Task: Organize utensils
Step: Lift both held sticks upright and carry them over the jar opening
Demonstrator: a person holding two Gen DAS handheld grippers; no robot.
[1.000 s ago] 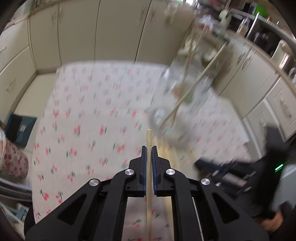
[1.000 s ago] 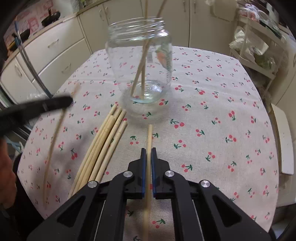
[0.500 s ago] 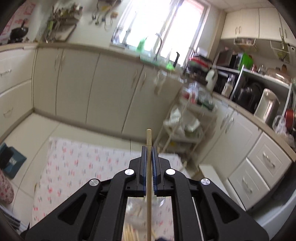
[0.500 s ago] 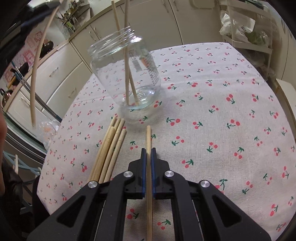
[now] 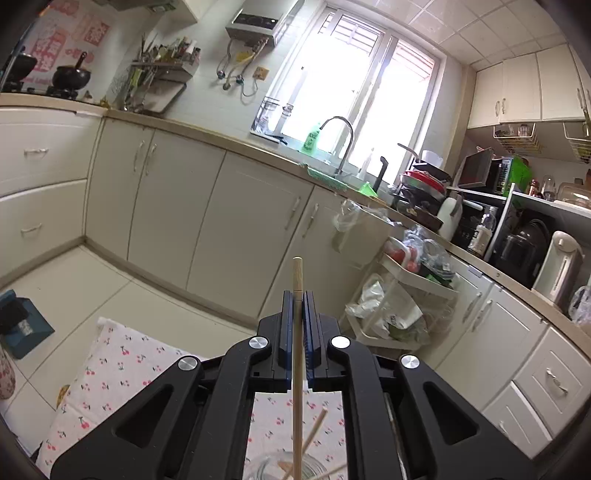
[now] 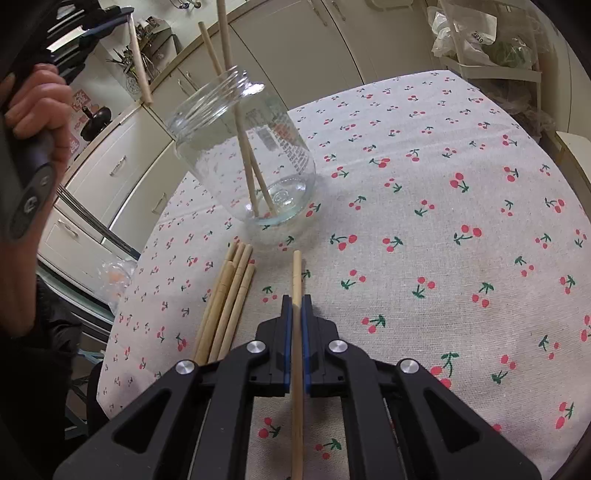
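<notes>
My left gripper [image 5: 297, 301] is shut on a wooden chopstick [image 5: 297, 273] and is held high, pointing across the kitchen. Below it, the rim of the glass jar [image 5: 266, 467] shows at the bottom edge of the left wrist view. In the right wrist view the glass jar [image 6: 284, 155] stands on the cherry-print tablecloth [image 6: 443, 221] with two chopsticks [image 6: 243, 147] leaning in it. My right gripper [image 6: 296, 306] is shut on another chopstick [image 6: 296, 273], just above the cloth in front of the jar. Several loose chopsticks [image 6: 229, 299] lie left of it. A hand [image 6: 37, 103] holds the left gripper [image 6: 123, 13], whose chopstick [image 6: 140, 62] hangs beside the jar's mouth.
Cream cabinets [image 5: 229, 221] and a worktop with a sink run behind the table. A white trolley with bags [image 5: 399, 306] stands past the table's far edge. A blue box [image 5: 22, 325] sits on the floor. The cloth right of the jar carries nothing.
My left gripper has risen and tipped up with its chopstick, so its view swung from the tablecloth to the kitchen wall. My right gripper shifted slightly and rolled, still gripping its chopstick.
</notes>
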